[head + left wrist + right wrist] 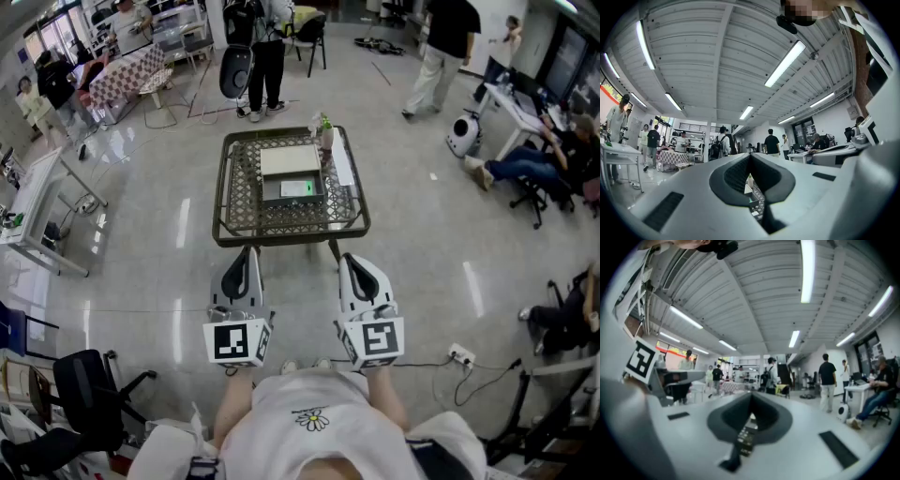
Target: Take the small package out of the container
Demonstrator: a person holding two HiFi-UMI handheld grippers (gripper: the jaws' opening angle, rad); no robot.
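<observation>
1. White hand-held left gripper (247, 253) and right gripper (351, 259), both clenched empty, at 6 o'clock.
2. Shiny grey floor (298, 286), then a dark metal lattice table (291, 238) at 12.
3. Open grey box container (268, 193) mid-table, small green package (299, 188) inside.
4. Little white plant vase (325, 138) at the box's 1 o'clock.
5. People (448, 47) standing beyond.
</observation>
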